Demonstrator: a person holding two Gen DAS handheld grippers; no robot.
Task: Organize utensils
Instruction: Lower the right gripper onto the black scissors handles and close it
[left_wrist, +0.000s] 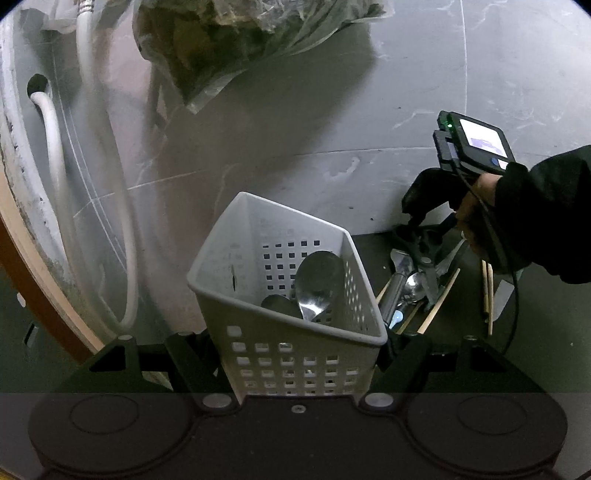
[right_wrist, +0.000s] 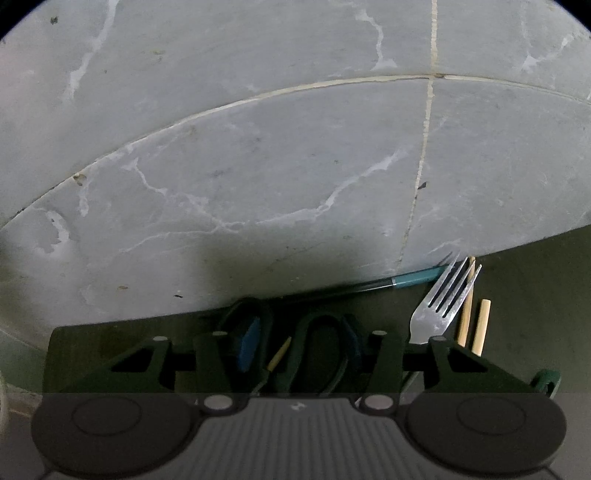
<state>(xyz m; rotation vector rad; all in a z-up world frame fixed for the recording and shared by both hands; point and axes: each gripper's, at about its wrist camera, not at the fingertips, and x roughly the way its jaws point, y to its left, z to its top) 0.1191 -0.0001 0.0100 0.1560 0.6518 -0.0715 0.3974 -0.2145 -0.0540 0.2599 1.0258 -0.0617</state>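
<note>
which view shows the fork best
The right wrist view: the fork lies in plain sight on the dark mat, tines sharp against the tile wall. In the left wrist view the utensil pile is dim and tangled, so no fork can be picked out.

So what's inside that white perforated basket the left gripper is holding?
Inside the white basket a large metal spoon leans bowl-up, with a second rounded metal piece beside it. Their handles and the basket's bottom are hidden.

The fork (right_wrist: 439, 302) loses its handle behind the right finger (right_wrist: 454, 354); scissors (right_wrist: 325, 350) between the fingers are half hidden; spoon (left_wrist: 317, 284) handles vanish inside the basket (left_wrist: 258, 236).
</note>
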